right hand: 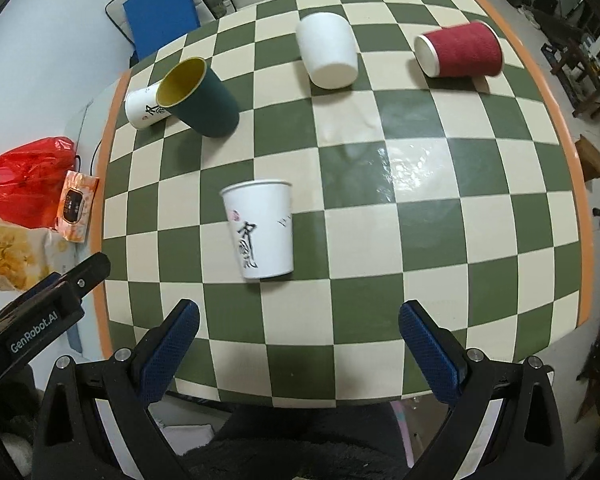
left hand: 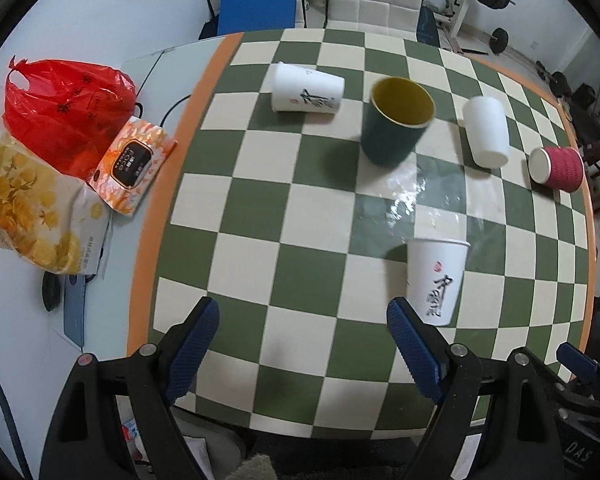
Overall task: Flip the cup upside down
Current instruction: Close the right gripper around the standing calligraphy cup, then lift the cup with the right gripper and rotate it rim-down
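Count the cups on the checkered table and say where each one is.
5. Near printed cup upright at the front; green cup upright far left; second printed cup behind it, on its side; plain white cup far centre; red cup far right, on its side.

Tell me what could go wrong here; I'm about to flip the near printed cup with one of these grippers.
The printed cup stands left of centre before the open right gripper; closing as aimed could clip and tip it. For the open left gripper it sits outside the right finger, which may shove it. It looks like thin paper; a hard squeeze could crush it.
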`<state>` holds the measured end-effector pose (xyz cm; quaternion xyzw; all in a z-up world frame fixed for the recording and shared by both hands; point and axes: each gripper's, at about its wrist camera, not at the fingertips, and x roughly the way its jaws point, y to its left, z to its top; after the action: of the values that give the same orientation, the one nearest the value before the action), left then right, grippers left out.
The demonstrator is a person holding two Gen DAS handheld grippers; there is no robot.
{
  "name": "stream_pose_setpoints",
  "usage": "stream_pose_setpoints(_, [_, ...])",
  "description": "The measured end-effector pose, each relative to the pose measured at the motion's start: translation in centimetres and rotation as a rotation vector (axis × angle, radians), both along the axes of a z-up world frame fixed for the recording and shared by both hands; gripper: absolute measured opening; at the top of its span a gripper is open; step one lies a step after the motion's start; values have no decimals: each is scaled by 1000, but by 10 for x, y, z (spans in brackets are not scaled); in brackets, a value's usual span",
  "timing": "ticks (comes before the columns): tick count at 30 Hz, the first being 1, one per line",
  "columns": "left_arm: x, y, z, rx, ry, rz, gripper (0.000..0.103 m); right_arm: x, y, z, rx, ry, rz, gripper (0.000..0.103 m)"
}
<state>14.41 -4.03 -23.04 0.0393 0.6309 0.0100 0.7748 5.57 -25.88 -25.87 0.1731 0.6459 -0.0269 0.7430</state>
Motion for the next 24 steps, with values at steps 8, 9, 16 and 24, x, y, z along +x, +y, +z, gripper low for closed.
stream_pose_setpoints(8, [11,29,-40,3,57,35,86,35,2,-39,-9,45,-70,92])
stream_pose_setpoints(9, [12,32,-45,0,68,35,86,40,2,-49,11,63,-81,89])
stream_pose_setpoints(16, [15,48,-77,17,131,21,86,67,20,-103,96,148,-117,77])
stream_pose_setpoints(24, [21,61,-83,23,138,4,86,67,34,-120,94,185,-160,64])
